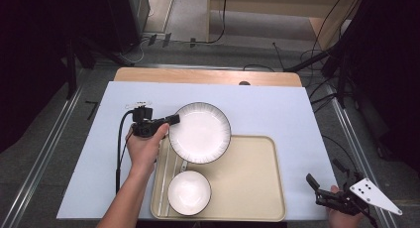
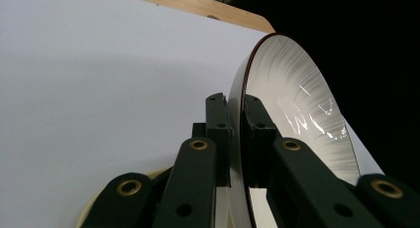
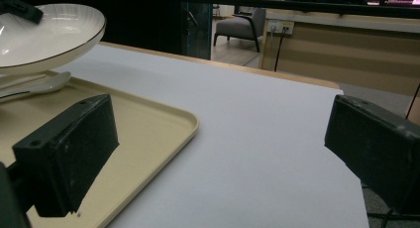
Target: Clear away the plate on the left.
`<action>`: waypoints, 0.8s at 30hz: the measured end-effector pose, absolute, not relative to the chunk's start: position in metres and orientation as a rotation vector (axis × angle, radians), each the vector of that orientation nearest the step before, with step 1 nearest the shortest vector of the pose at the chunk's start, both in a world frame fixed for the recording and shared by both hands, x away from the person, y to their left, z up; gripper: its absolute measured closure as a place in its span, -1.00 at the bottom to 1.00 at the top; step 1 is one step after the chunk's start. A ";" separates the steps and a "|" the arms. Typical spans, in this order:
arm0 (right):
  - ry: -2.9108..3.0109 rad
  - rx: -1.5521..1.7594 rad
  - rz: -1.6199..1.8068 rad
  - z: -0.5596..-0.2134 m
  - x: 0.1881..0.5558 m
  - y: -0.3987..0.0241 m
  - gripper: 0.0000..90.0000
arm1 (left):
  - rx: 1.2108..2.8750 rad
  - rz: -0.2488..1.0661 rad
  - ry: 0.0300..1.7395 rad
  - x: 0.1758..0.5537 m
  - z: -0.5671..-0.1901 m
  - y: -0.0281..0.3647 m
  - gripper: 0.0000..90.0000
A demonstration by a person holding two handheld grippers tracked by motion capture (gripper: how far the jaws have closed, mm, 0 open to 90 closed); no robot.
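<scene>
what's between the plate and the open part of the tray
Nothing visible. The left tongs grip the plate by its rim, raised over the tray's corner. A bowl and spoon sit at the tray's left; its right part is bare.

No readable text, label, brand, number or sign on anything in view.

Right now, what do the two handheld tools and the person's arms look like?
Both are black two-jaw tools with flat rectangular pads. The left tool has brass-coloured rivets on its linkages, a small white piece on top and a black cable trailing back. The right tool carries a grey three-cornered plate with dark dots. The left forearm is bare, with no sleeve.
</scene>
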State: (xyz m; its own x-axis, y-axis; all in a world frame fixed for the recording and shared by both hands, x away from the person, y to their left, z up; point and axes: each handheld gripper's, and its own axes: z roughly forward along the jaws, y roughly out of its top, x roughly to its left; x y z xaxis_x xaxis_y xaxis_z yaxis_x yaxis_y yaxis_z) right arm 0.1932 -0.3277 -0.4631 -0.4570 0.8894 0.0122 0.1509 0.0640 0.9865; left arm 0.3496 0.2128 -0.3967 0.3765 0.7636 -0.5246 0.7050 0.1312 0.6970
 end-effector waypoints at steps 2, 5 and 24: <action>1.695 1.049 1.449 -0.463 0.193 -0.327 -1.00 | 1.601 0.060 1.337 0.351 -0.399 0.206 0.89; 1.691 1.049 1.447 -0.463 0.193 -0.327 -1.00 | 1.610 0.050 1.336 0.352 -0.401 0.202 0.89; 1.688 1.052 1.448 -0.463 0.193 -0.328 -1.00 | 1.664 -0.054 1.302 0.360 -0.421 0.166 0.89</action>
State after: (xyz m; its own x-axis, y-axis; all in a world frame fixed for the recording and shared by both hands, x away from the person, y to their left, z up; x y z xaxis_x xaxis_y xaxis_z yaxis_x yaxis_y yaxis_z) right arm 0.1929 -0.3281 -0.4631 -0.4523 0.8918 0.0149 0.1505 0.0598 0.9868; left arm 0.3604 0.1659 -0.4208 0.4233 0.7136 -0.5581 0.7574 0.0592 0.6502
